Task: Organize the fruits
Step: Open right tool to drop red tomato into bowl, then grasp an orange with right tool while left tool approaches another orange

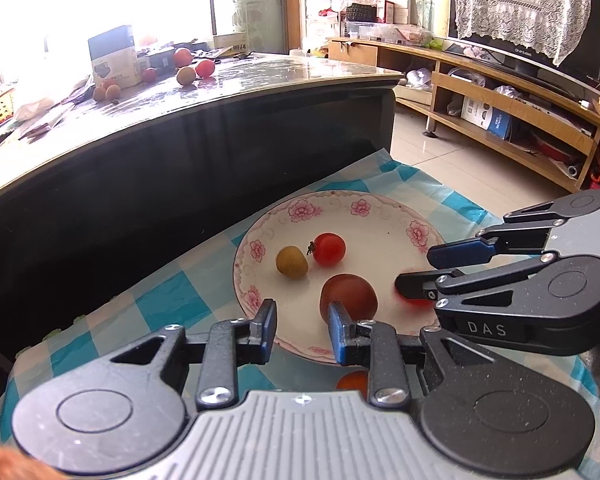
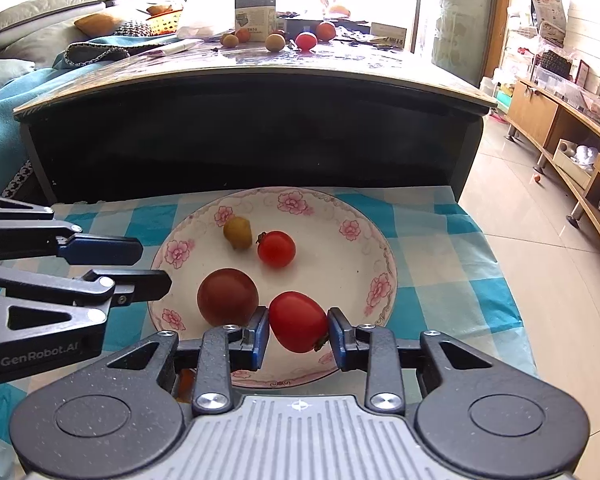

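The right hand-held gripper [image 2: 298, 334] is clamped on a red tomato [image 2: 298, 322] low over the near part of the flowered plate [image 2: 380, 248], which sits on a blue-checked cloth [image 2: 440, 240]. The left hand-held gripper [image 1: 302, 326] has its fingers drawn together on nothing, at the plate's near rim. A dark tomato [image 2: 227, 297], a small red tomato [image 2: 277, 249] and a yellowish fruit [image 2: 238, 233] lie on the plate.
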{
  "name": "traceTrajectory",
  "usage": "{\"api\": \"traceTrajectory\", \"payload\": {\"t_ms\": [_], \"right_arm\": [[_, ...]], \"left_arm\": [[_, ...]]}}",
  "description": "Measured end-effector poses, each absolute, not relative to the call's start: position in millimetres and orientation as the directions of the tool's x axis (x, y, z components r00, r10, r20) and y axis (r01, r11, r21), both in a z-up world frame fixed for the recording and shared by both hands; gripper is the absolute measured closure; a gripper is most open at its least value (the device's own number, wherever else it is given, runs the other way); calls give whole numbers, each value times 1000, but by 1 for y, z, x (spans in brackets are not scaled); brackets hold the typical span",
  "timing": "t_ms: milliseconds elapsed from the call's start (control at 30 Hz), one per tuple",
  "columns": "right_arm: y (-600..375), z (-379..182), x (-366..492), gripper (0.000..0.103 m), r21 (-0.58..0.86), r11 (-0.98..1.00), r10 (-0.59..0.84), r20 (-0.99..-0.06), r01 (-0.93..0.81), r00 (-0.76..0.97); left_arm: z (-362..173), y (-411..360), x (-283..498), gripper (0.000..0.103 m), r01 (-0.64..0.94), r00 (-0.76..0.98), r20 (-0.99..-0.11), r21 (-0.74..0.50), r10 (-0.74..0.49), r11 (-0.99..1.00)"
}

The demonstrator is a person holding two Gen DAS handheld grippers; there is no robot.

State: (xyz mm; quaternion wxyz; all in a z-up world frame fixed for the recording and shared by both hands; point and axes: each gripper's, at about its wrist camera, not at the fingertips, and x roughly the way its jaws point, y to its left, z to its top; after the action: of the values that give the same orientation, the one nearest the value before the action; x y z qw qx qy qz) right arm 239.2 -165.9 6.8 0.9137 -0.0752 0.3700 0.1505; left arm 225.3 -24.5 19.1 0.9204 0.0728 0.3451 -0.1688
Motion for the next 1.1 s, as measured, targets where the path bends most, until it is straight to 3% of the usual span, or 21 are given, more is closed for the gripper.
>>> {"api": "traceTrajectory", "payload": {"t_ms": [100, 467, 1100], "right_arm": [[-166, 9, 238, 72, -28, 942, 225, -690, -335, 688], [-166, 16, 222, 71, -18, 931, 253, -688, -365, 681], [-134, 1, 171, 67, 111, 844, 398, -784, -524, 475]], "left_arm": [[20, -22, 223, 66, 365, 701, -662, 15, -264, 931], [21, -9, 212, 66, 391, 679, -678, 12, -280, 920], [11, 13, 182, 66, 475, 605, -735, 25, -306, 880]]}}
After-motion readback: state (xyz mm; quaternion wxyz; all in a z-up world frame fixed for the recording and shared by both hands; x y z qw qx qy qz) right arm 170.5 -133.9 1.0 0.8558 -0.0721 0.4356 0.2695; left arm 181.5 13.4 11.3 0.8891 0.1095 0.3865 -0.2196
